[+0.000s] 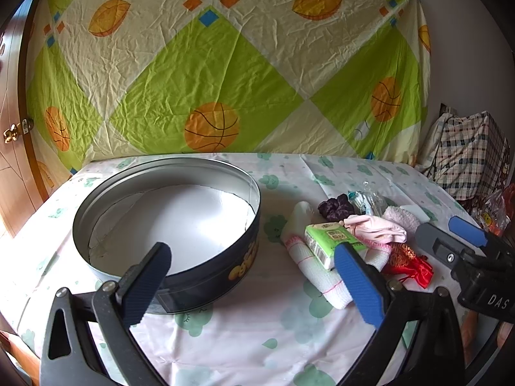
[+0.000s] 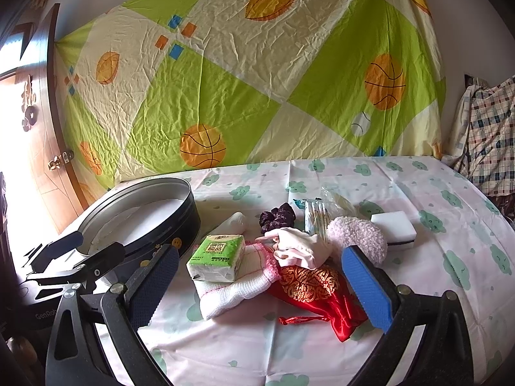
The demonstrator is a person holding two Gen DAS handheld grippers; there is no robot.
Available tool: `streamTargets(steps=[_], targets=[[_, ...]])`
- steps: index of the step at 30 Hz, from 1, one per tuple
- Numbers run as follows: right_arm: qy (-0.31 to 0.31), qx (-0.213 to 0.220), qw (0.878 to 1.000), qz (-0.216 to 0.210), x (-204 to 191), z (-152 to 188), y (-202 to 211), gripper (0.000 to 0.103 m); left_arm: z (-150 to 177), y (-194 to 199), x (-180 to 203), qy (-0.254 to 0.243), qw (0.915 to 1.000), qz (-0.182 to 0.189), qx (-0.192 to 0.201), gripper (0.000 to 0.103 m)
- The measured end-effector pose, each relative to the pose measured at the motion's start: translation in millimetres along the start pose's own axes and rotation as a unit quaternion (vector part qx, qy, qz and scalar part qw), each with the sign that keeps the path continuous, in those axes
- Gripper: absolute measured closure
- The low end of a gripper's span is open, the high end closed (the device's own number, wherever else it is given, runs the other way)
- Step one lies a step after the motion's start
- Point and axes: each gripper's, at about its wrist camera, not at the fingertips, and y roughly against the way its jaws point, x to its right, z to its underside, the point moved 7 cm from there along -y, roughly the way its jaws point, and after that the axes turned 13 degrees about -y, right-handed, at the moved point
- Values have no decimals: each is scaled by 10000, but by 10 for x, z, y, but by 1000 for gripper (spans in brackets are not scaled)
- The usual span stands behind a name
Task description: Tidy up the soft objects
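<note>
A sheet (image 1: 206, 74) with basketball prints hangs behind the counter (image 2: 418, 193), which wears a pale cloth dotted with green clouds. At the counter's left sits the big round tin (image 1: 206, 276), lid off, nothing inside but a white liner. The left tongs (image 1: 254, 280) hover wide apart and hold nothing: one pad low over the tin's near rim, the other in front of the pile to the right. And there's the pile, just right of the tin, all heaped together. A white towel (image 2: 231, 289) with red stitching lies at the bottom, a green tissue pack (image 2: 217, 257) resting on it. Beside them, a red pouch (image 2: 322, 292) with gold pattern, its drawstring trailing toward the near edge. The right tongs (image 2: 262, 284) also gape and grip nothing, framing that pile, with towel, tissue pack and pouch between the pads. Pink gloves (image 2: 296, 246) sit above the pouch, touching a fluffy pink ball (image 2: 360, 236). A white sponge (image 2: 392, 225) lies just right of the ball. Behind are a dark purple scrunchie (image 2: 276, 217) and a clear bag of sticks (image 2: 317, 214). A white roll (image 2: 233, 222) lies between scrunchie and tin.
</note>
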Motion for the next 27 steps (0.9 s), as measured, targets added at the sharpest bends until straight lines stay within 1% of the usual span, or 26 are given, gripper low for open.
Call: streamTargets(steps=[27], targets=[[-53, -51, 10000, -12, 43, 45, -16, 0, -1, 0, 41, -43, 10000, -23, -13, 0]])
